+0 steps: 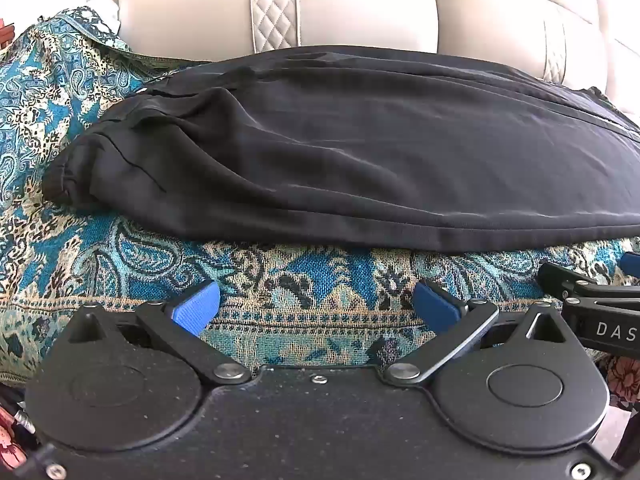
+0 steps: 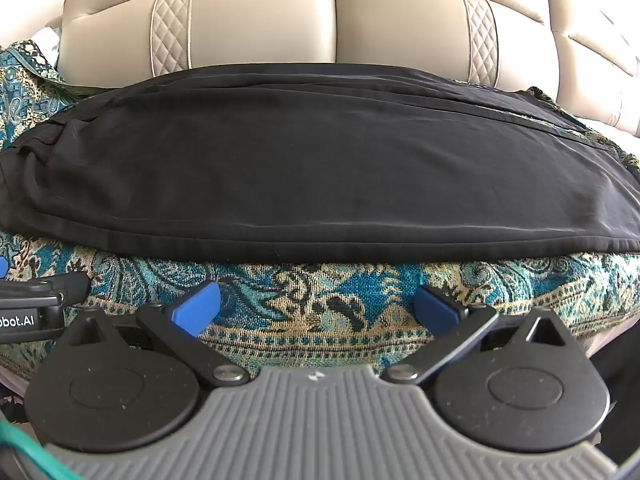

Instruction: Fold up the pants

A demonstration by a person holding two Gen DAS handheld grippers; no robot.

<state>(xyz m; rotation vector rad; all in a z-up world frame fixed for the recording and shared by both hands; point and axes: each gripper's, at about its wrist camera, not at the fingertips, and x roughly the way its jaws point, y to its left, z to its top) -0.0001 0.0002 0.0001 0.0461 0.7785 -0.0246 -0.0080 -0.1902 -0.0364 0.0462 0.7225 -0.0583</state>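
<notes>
While one pair of black pants [image 1: 340,152] lay across one paisley throw [image 1: 304,280], left tongs [image 1: 316,304] and right tongs [image 2: 316,304] hovered short of it, both spread wide, empty, two beige sofa cushions [image 2: 332,12] behind.

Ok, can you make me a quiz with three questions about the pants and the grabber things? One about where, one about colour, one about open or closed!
1. Where do the pants lie?
A. on the patterned blanket
B. on a bare floor
C. in a basket

2. What colour are the fingertips of the left gripper?
A. red
B. blue
C. yellow

3. How is the right gripper?
A. shut on the pants
B. shut on nothing
C. open, holding nothing

Answers: 1 A, teal paisley cloth shows all around the black pants. 2 B, both tips are plainly blue. 3 C, its fingers stand wide apart, short of the pants.
</notes>
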